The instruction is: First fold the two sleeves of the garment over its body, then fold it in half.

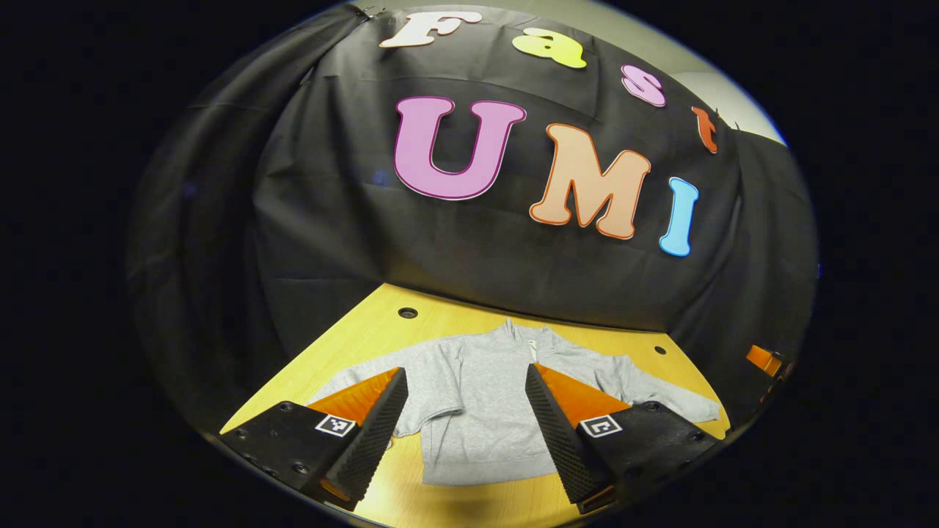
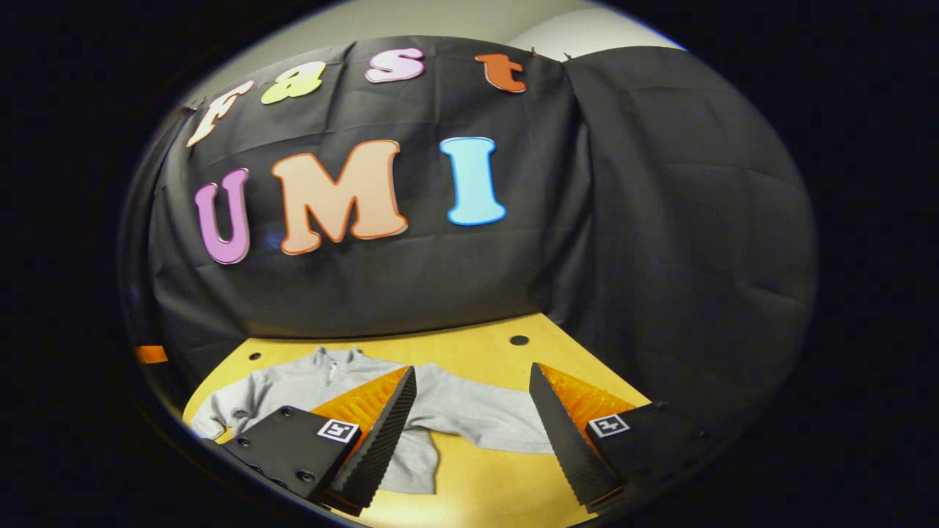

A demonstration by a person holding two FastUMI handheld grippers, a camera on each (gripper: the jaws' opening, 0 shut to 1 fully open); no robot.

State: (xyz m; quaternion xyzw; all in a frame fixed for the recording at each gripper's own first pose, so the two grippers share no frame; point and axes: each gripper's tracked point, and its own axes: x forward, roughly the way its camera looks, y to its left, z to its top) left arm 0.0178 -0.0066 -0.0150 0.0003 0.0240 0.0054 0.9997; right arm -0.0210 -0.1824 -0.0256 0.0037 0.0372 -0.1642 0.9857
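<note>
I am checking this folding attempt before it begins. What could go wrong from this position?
1. Both sleeves still lie spread out on the table; the left gripper and right gripper hang open above the grey garment, so a shallow pinch might miss the cloth.
2. The sleeve under the right gripper looks creased, so it might fold unevenly.
3. The hem lies near the table's front edge, and dragging might pull it off.

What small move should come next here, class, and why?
Probably lower the right tool onto the sleeve lying between its open fingers and pinch it. The sweater lies flat on the table with both sleeves spread out, so no fold has been made. The left tool is open above the body, holding nothing.
</note>
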